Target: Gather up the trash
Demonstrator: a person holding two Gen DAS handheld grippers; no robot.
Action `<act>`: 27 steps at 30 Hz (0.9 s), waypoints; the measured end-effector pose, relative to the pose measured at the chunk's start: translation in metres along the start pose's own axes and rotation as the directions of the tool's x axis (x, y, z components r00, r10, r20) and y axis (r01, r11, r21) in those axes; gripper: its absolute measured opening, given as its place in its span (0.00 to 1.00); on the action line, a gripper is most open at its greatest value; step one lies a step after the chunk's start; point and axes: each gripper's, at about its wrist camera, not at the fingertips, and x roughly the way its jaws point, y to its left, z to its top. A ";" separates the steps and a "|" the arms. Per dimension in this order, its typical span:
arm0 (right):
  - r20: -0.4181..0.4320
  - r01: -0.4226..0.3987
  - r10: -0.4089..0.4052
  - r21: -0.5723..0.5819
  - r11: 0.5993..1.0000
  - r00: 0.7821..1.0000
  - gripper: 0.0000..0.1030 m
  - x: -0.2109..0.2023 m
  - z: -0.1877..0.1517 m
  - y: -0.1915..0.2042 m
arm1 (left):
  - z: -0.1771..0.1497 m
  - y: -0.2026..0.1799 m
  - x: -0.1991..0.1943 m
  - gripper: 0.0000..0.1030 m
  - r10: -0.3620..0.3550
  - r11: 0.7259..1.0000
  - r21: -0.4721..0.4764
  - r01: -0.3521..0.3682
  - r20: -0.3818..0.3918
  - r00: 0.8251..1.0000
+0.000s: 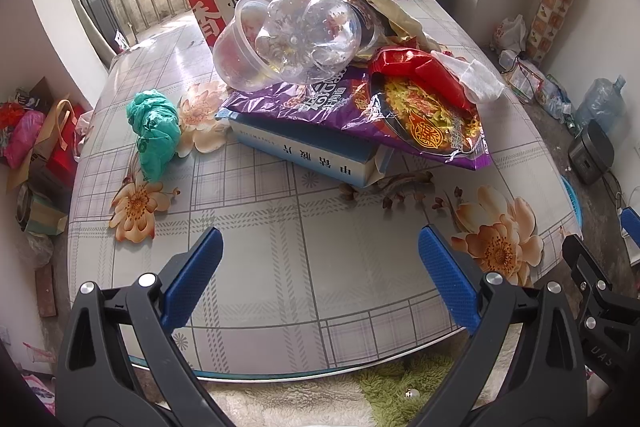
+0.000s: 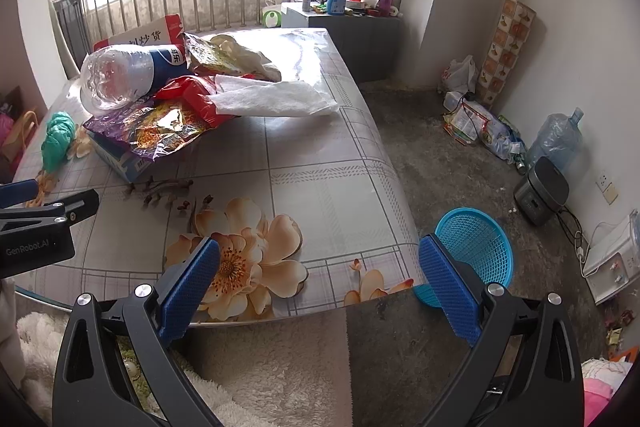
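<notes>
Blue-padded jaws of the left gripper [image 1: 318, 277] and right gripper [image 2: 320, 283] stood spread and empty, likely readying a first pick; trash pile [image 1: 352, 83] sat mid-counter [image 1: 280, 267], blue basket [image 2: 476, 247] waiting on the floor beside it.

My left wrist camera sits low at the near edge of the floral, grey-checked tablecloth table [image 1: 280, 267], looking forward between its blue-padded fingers toward the barred window. It is fairly near the heap of litter: the clear plastic bottle [image 1: 312, 35] and purple snack wrapper [image 1: 360, 107] fill its middle. My right wrist camera looks from the table's near right corner [image 2: 320, 227], facing the same way but angled to take in the bare grey floor and the blue mesh plastic basket [image 2: 476, 243] below. Both views share the heap, the bottle [image 2: 120, 75], the crumpled green plastic bag [image 1: 154, 131] [image 2: 58, 141] and the window.
</notes>
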 end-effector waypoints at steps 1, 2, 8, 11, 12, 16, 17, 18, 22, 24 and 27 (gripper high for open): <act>0.000 0.000 0.000 0.000 1.000 1.000 0.94 0.000 0.000 0.000 | 0.000 0.000 0.000 0.91 0.000 1.000 0.001 0.000 0.000 1.000; 0.000 -0.001 0.001 0.000 1.000 1.000 0.94 0.000 0.000 0.000 | 0.000 0.000 0.000 0.91 0.000 1.000 0.001 0.000 0.000 1.000; -0.001 0.000 0.000 -0.002 1.000 1.000 0.94 0.000 0.000 0.000 | -0.001 -0.001 0.002 0.91 -0.001 1.000 0.006 0.001 -0.007 1.000; -0.002 0.005 -0.005 -0.003 1.000 1.000 0.94 0.000 -0.001 -0.001 | -0.002 0.000 0.003 0.91 -0.004 1.000 0.006 0.004 -0.011 1.000; -0.002 0.008 -0.008 -0.003 1.000 1.000 0.94 0.000 -0.001 -0.001 | -0.002 0.000 0.003 0.91 -0.004 1.000 0.006 0.004 -0.010 1.000; -0.004 0.017 -0.017 -0.002 1.000 1.000 0.94 0.000 0.000 -0.001 | -0.002 -0.001 0.003 0.91 -0.004 1.000 0.012 0.004 -0.013 1.000; -0.006 0.019 -0.019 -0.002 1.000 1.000 0.94 0.000 0.000 -0.001 | -0.003 -0.001 0.004 0.91 -0.004 1.000 0.013 0.004 -0.014 1.000; -0.008 0.019 -0.019 -0.001 1.000 1.000 0.94 0.000 0.000 -0.001 | -0.003 -0.002 0.004 0.91 -0.004 1.000 0.015 0.004 -0.015 1.000; -0.014 0.021 -0.021 0.001 1.000 1.000 0.94 0.002 0.000 -0.001 | -0.003 -0.003 0.004 0.91 -0.003 1.000 0.020 0.003 -0.016 1.000; -0.015 0.022 -0.022 0.000 1.000 1.000 0.94 0.002 0.000 -0.002 | -0.003 -0.004 0.004 0.91 -0.002 1.000 0.023 0.002 -0.018 1.000; -0.016 0.027 -0.027 -0.001 1.000 1.000 0.94 0.003 0.000 -0.002 | -0.004 -0.005 0.004 0.91 -0.001 1.000 0.026 0.001 -0.018 1.000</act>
